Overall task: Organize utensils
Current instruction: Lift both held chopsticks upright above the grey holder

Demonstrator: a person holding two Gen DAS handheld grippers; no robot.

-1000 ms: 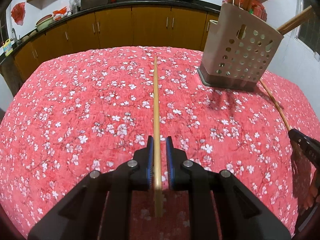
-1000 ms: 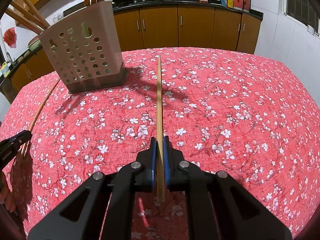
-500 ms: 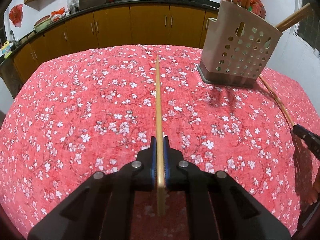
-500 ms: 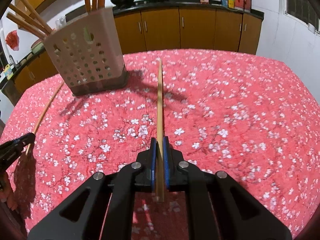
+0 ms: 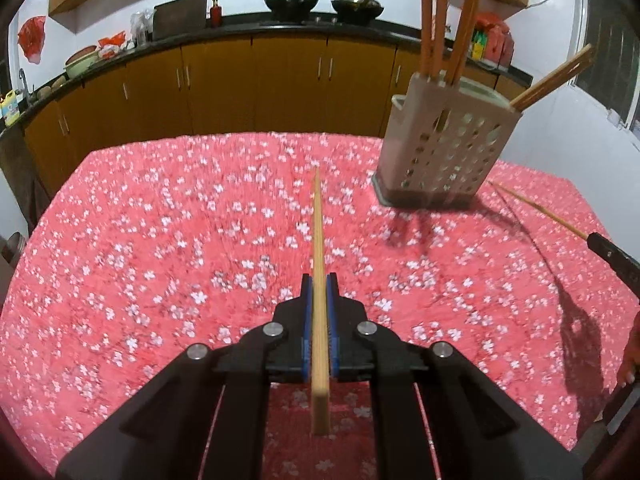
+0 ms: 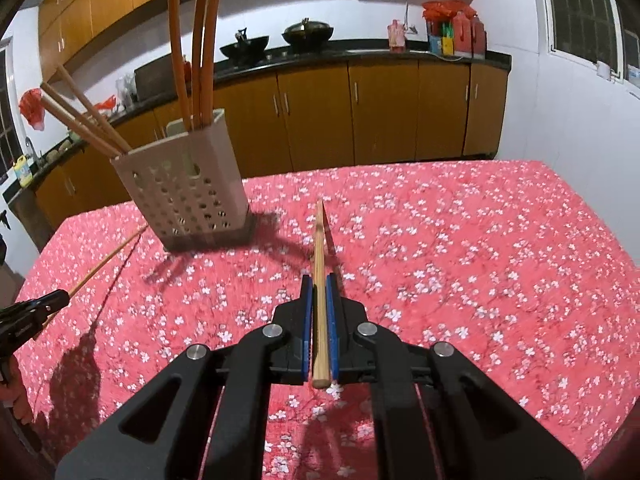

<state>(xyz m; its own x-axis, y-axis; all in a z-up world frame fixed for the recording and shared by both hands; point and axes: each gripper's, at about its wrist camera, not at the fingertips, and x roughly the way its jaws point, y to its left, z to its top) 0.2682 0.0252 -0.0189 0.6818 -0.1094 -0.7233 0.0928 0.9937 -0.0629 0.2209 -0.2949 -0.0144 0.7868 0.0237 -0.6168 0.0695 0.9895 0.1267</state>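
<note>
My left gripper [image 5: 319, 280] is shut on a wooden chopstick [image 5: 318, 232] and holds it above the red floral tablecloth [image 5: 160, 240], pointing forward. My right gripper [image 6: 319, 280] is shut on another wooden chopstick [image 6: 319, 248], also lifted above the cloth. A beige perforated utensil holder [image 5: 444, 148] stands ahead right of the left gripper and ahead left in the right wrist view [image 6: 184, 188]. It holds several chopsticks [image 6: 192, 52]. Each gripper shows at the edge of the other's view, the right one [image 5: 612, 256] and the left one [image 6: 28, 316].
The table [image 6: 500, 240] is covered by the red floral cloth. Brown kitchen cabinets [image 5: 240, 88] and a dark counter with woks [image 6: 276, 40] run behind it. A white wall and window [image 6: 580, 8] are on the right.
Both grippers have risen, lifting their chopsticks off the cloth. The left gripper closed on its chopstick. The holder now looks lower and farther in both views.
</note>
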